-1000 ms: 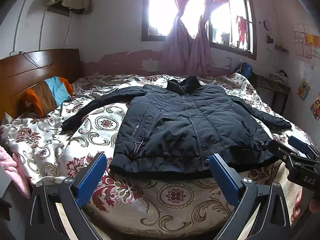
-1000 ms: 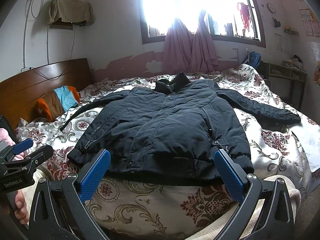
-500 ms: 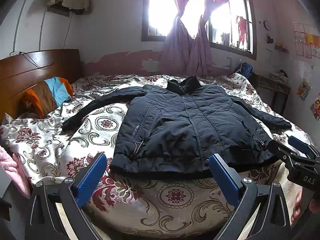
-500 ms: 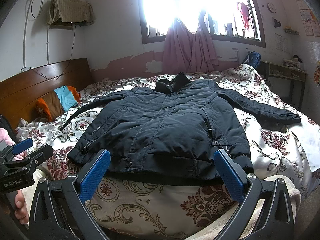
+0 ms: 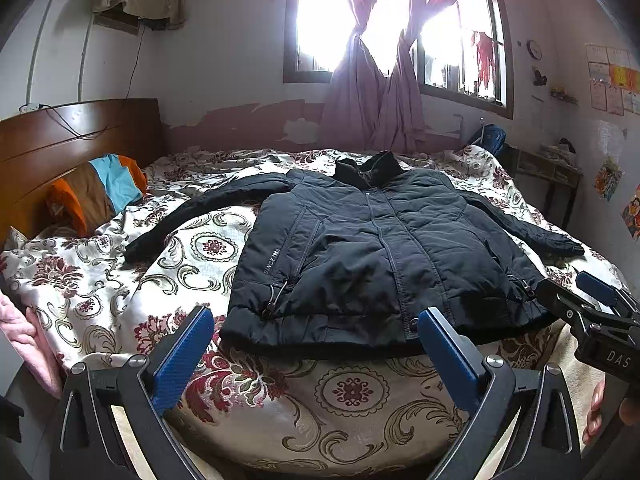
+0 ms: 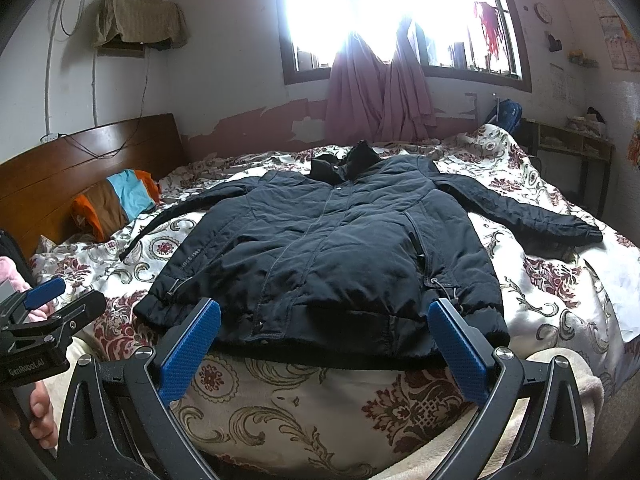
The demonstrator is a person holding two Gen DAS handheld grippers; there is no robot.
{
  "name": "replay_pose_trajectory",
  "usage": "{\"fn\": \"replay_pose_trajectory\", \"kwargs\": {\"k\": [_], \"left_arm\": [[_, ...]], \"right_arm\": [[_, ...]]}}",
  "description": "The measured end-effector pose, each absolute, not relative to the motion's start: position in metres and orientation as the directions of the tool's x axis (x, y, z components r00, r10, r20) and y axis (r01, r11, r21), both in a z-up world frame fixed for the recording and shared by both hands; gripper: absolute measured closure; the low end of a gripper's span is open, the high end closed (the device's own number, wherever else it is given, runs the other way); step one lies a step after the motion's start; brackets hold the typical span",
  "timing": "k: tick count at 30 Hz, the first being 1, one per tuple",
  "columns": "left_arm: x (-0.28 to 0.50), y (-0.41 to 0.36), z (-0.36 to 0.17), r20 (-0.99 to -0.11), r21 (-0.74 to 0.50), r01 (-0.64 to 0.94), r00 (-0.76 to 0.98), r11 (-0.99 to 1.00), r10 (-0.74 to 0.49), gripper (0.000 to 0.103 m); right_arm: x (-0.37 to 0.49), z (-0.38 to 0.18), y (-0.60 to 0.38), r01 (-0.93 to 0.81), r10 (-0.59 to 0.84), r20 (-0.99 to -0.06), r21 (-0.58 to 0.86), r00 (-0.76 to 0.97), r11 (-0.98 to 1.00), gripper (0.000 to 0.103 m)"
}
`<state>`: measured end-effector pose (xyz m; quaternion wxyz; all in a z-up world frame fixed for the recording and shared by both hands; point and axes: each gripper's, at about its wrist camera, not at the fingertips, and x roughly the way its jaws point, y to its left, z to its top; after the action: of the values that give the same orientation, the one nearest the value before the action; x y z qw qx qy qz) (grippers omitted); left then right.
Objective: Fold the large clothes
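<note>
L tongs: wide open, nothing gripped, blue pads apart; held low at near edge of bed, off the fabric.
R tongs: wide open too, empty; just right of L pair, same height.
Jacket: dark, padded, flat & zipped, front up; hem straight ahead of both pairs, near the pads, not touching. Collar at far end, twd window.
Sleeves: spread out to L and R.
Bedspread: floral, under jacket.
Pillow: orange/brown/blue, far L by headboard.
Curtains: pink, knotted, beyond collar.
</note>
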<state>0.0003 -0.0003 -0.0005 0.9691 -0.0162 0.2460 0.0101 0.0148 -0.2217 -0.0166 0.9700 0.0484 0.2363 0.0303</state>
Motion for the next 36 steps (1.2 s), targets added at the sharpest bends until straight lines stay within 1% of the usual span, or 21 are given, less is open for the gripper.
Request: {"fn": "replay_pose_trajectory", "kwargs": {"k": [3, 9, 13, 21, 23, 27, 29, 33, 36], "left_arm": [[0.004, 0.002, 0.002, -0.491, -0.02, -0.04, 0.871, 0.999, 0.025, 0.0], [0.024, 0.004, -0.01, -0.574, 0.014, -0.071, 0.816, 0.997, 0.066, 0.0], [0.04, -0.002, -0.014, -0.601, 0.034, -0.054, 0.797, 0.998, 0.064, 0.001], [0.105, -0.031, 0.001, -0.626, 0.062, 0.016, 0.78, 0.998, 0.027, 0.001], [0.119, -0.041, 0.004, -0.629, 0.067, 0.029, 0.777, 0.997, 0.02, 0.001], [0.151, -0.064, 0.005, -0.643, 0.063, 0.067, 0.766, 0.996, -0.011, 0.001], [0.165, -0.076, 0.005, -0.654, 0.052, 0.09, 0.756, 0.995, -0.035, 0.001], [0.195, -0.104, 0.008, -0.663, 0.057, 0.146, 0.745, 0.988, -0.072, 0.001], [0.222, -0.126, 0.009, -0.677, 0.049, 0.176, 0.729, 0.983, -0.097, 0.001]], "right_arm": [[0.02, -0.017, -0.223, -0.026, 0.074, -0.475, 0.108, 0.877, 0.994, 0.001], [0.032, -0.02, -0.235, 0.031, 0.034, -0.529, 0.113, 0.848, 0.993, 0.001], [0.048, -0.019, -0.26, 0.081, 0.009, -0.534, 0.146, 0.846, 0.986, 0.001], [0.102, -0.012, -0.351, 0.299, -0.171, -0.508, 0.183, 0.844, 0.936, 0.001], [0.114, -0.013, -0.377, 0.377, -0.226, -0.504, 0.221, 0.834, 0.899, 0.001], [0.14, -0.017, -0.436, 0.55, -0.355, -0.487, 0.345, 0.798, 0.761, 0.001], [0.16, -0.021, -0.463, 0.608, -0.403, -0.5, 0.364, 0.766, 0.705, 0.001], [0.205, -0.034, -0.509, 0.673, -0.448, -0.53, 0.375, 0.72, 0.637, 0.001], [0.24, -0.052, -0.546, 0.715, -0.44, -0.593, 0.379, 0.675, 0.587, 0.001]]}}
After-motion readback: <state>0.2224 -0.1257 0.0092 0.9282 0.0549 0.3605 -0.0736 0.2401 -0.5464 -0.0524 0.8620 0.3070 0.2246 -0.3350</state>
